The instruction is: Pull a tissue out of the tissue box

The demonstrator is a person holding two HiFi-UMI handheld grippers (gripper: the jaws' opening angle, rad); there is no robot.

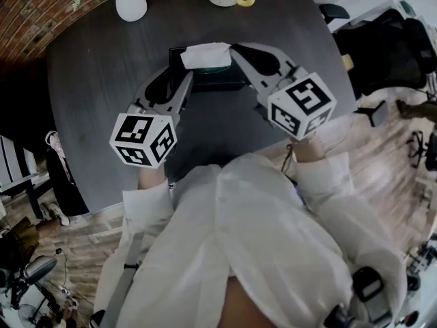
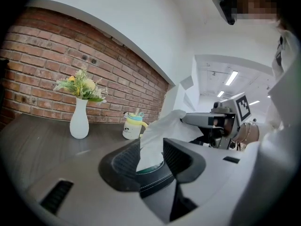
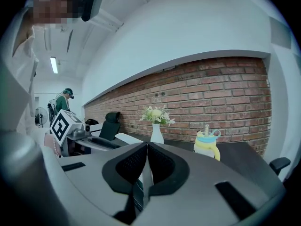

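Head view: soft white tissue [image 1: 203, 55] sticks up from top of dark stitched tissue box [image 1: 222, 79]. Left gripper [image 1: 186, 79] at box's left, right gripper [image 1: 236, 48] at box's right.

Left gripper view: jaws half apart, straddling tissue.

Right gripper view: jaws nearly together, thin tissue edge pinched between them.

Judgement: tissue light, limp, tears easily; grip low near box.

Left gripper [image 2: 150, 160]: grey moulded shell; black rounded surround at the jaws; ribbed black pads [image 2: 125, 162]; one dark slot on the shell
Right gripper [image 3: 146, 166]: same grey shell; black textured pads [image 3: 129, 166]; a dark slot on each side
Marker cubes [image 1: 143, 139]: white faces with black square patterns; one on each gripper
Clothing: loose white shirt [image 1: 259, 244]; long white sleeves [image 1: 147, 200]; cuffs closed at the wrists
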